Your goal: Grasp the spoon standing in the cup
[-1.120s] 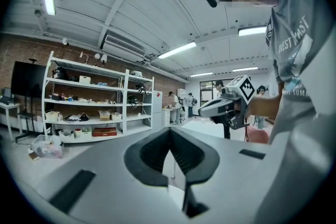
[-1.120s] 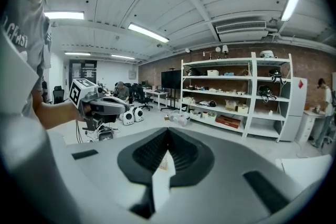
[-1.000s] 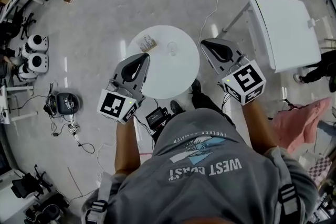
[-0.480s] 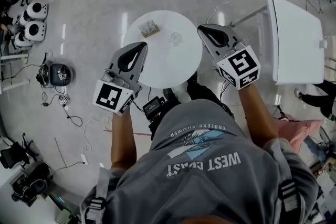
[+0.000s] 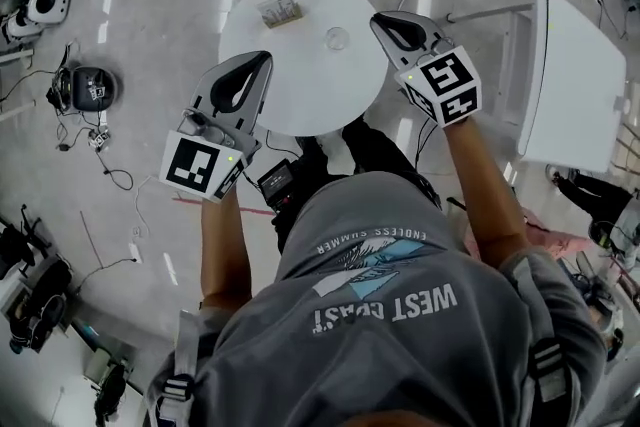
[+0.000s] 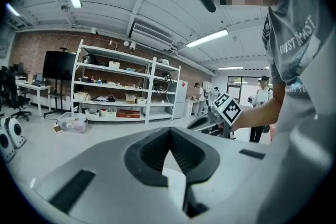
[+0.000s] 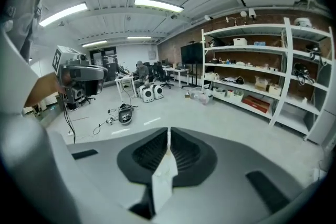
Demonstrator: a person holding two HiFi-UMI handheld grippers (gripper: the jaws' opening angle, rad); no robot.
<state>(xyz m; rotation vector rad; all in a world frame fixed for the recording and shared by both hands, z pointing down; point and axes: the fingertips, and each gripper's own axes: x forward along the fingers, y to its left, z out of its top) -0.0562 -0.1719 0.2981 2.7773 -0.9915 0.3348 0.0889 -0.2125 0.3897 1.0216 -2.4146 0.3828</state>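
A small clear glass cup [image 5: 337,38] stands near the middle of the round white table [image 5: 300,85] in the head view. It is too small for me to make out a spoon in it. My left gripper [image 5: 264,57] hangs over the table's near left edge, jaws closed together and empty. My right gripper [image 5: 377,17] is at the table's right edge, just right of the cup, also shut and empty. Both gripper views look level across the room and show neither cup nor table. The left gripper [image 6: 169,131] and right gripper [image 7: 168,131] each show jaws meeting at the tip.
A small slotted holder [image 5: 280,11] sits at the table's far left. A white rectangular table [image 5: 580,75] stands to the right. Cables and a round device [image 5: 88,87] lie on the floor at left. White shelving [image 7: 262,81] lines the wall.
The person has come closer to the round table. Both grippers now reach over its near edges, and the right one has drawn closer to the cup. Both jaws stay closed.
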